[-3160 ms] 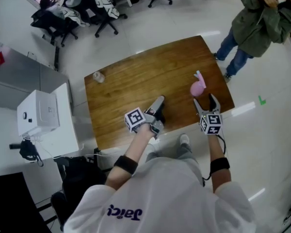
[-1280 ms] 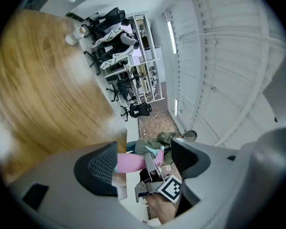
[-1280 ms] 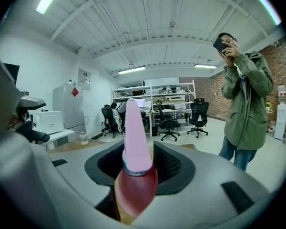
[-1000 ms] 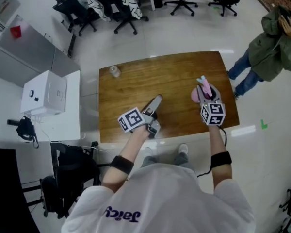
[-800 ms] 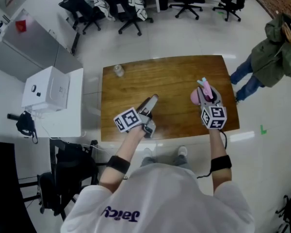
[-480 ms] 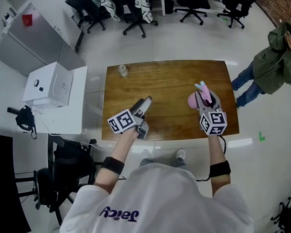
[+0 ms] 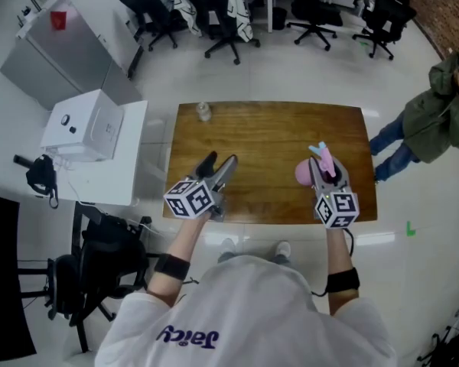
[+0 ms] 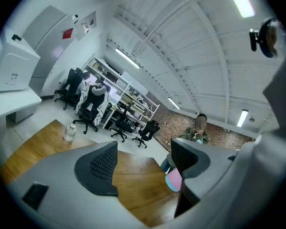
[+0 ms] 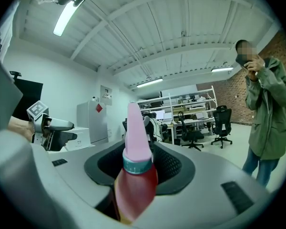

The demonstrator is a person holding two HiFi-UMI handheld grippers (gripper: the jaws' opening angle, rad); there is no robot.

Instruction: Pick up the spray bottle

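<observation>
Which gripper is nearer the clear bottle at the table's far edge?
Left. The left gripper, open, is over the near left part of the table, the clear bottle just beyond it. The right gripper is over the right side, shut on the spray bottle.

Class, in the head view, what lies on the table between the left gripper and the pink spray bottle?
Nothing: the head view shows bare wooden table between the left gripper and the spray bottle.

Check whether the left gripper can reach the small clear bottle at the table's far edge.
Probably yes: the left gripper is open and empty, and only bare table lies between it and the small bottle.
</observation>
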